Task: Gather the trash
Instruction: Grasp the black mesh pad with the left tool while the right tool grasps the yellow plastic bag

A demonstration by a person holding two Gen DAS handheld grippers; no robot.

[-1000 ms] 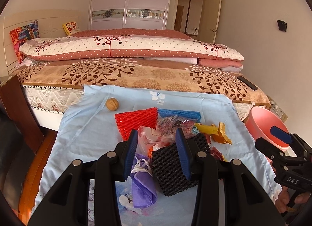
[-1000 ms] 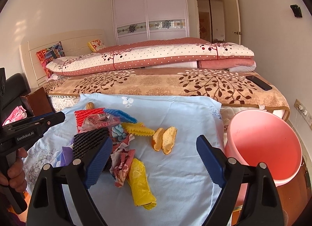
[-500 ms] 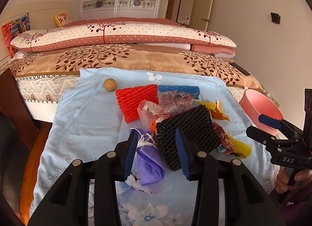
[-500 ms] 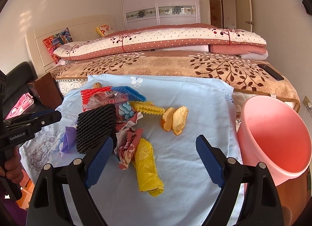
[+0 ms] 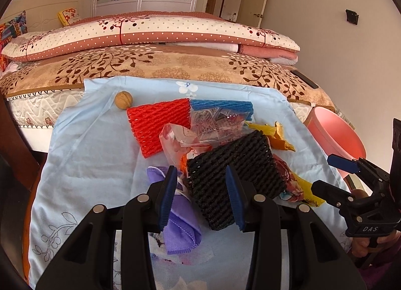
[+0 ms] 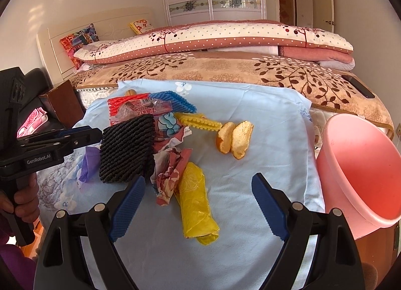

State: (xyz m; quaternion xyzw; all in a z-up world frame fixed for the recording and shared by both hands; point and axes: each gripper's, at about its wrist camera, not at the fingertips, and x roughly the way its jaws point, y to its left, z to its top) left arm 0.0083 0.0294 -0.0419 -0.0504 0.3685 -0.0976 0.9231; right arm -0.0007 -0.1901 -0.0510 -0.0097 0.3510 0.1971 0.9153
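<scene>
Left gripper [image 5: 200,196] jaws part-open, straddling the black foam net's [image 5: 235,177] near edge at frame centre, grip unconfirmed; right gripper [image 6: 195,207] jaws wide apart, empty, above the yellow wrapper [image 6: 196,202]; pink bin [image 6: 361,169] at right; net looks light, soft, compressible; pinch one edge.

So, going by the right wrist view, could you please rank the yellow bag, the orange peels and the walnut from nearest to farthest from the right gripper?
1. Yellow bag: between the open fingers of the right gripper.
2. Orange peels: mid-cloth, ahead.
3. Walnut: far left, behind the red foam net.
</scene>
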